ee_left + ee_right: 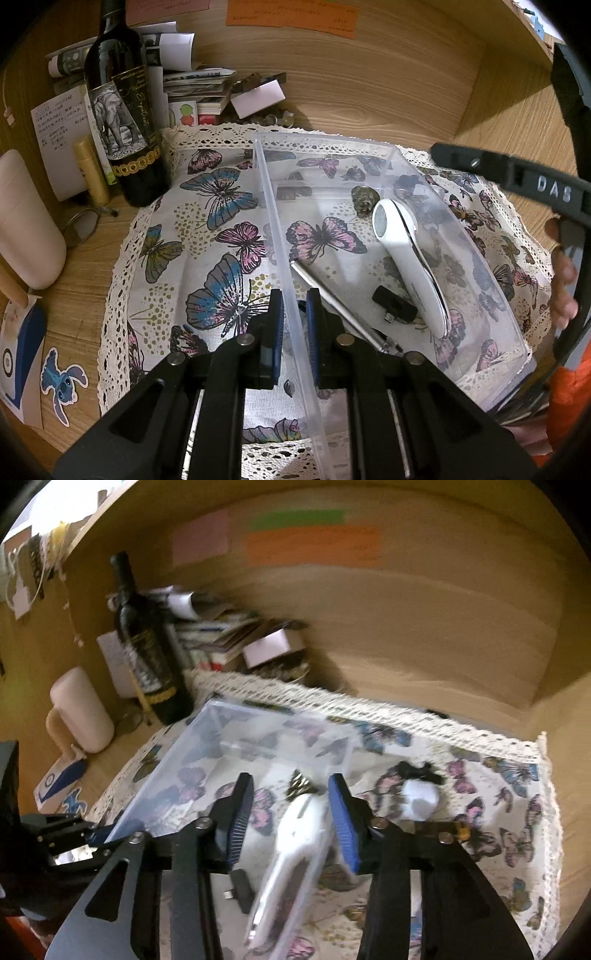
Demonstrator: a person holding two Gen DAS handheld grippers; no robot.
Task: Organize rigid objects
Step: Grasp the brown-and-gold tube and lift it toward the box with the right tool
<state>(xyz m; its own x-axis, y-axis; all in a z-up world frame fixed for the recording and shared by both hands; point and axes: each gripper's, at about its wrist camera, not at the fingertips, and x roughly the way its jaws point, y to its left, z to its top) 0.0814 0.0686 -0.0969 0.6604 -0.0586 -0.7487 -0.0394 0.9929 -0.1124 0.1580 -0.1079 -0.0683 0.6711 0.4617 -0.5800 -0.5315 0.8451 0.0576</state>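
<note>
Left gripper [294, 309] clenched its jaws on the clear box [491, 236] wall, likely steadying it. Right gripper [291, 794] hung released above the white device [410, 266] inside the box.

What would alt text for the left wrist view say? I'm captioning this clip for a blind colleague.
The left gripper straddles the near wall of a clear plastic bin on a butterfly-print cloth. Inside lie a white handheld device, a silver pen and a small black adapter; a wine bottle stands behind on the left.
</note>
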